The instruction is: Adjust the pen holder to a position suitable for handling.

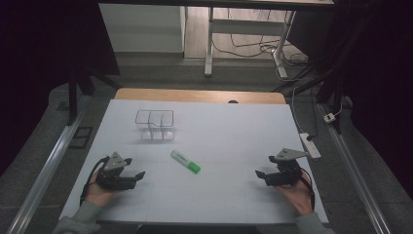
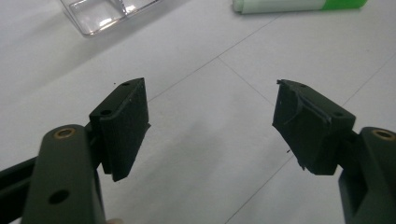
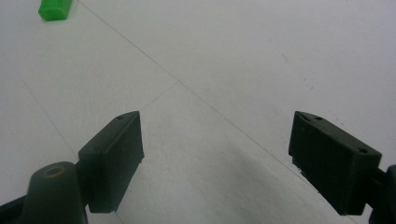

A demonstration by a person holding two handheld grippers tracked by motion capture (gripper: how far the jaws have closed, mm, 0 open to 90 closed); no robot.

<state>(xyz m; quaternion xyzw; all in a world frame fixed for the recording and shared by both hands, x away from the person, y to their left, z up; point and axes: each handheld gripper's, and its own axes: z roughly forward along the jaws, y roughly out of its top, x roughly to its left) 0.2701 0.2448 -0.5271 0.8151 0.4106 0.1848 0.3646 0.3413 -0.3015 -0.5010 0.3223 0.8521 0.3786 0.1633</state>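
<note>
A green highlighter lies flat near the middle of the white table; its pale body and green end show at the top of the left gripper view, and its green cap at the top left of the right gripper view. A clear plastic divided box stands behind it, and a corner of the box reaches into the left gripper view. My left gripper rests low at the front left, open, nothing between its jaws. At the front right my right gripper is open too, jaws pointing toward the highlighter.
The white table cover spans the desk, with a strip of wood at the far edge. A white power strip lies off the right edge. Desk legs and cables stand on the floor beyond.
</note>
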